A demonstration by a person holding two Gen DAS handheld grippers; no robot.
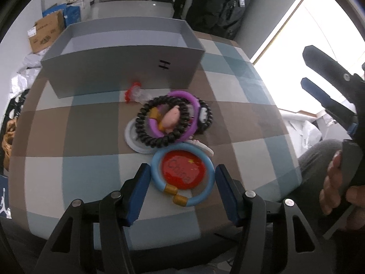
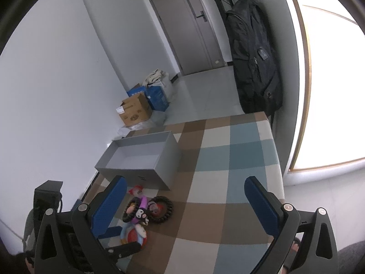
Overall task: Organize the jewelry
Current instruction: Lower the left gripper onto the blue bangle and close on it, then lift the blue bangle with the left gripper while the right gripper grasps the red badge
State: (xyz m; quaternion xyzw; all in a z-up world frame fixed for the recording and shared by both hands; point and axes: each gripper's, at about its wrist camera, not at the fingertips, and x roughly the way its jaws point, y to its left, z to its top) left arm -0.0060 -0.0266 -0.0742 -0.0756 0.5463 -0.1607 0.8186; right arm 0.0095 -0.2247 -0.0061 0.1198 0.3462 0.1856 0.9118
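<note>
A pile of jewelry lies on the checked tablecloth [image 1: 239, 137] in front of an open grey box [image 1: 123, 68]. Nearest me is a light blue bangle [image 1: 157, 178] around a red China badge [image 1: 182, 171]. Behind it lie a black beaded bracelet [image 1: 146, 127], a purple bangle [image 1: 182, 96], a pink charm [image 1: 171, 118] and a white ring [image 1: 130, 137]. My left gripper [image 1: 182, 194] is open, its pads on either side of the blue bangle, just above the table. My right gripper [image 2: 184, 203] is open and empty, held high over the table; it also shows in the left wrist view [image 1: 319, 80].
A red and clear trinket [image 1: 134, 91] lies against the box's front wall. The box [image 2: 136, 159] is empty inside. Cardboard boxes [image 2: 134, 111] stand on the floor by the wall, and a black backpack [image 2: 253, 57] hangs beyond the table's far edge.
</note>
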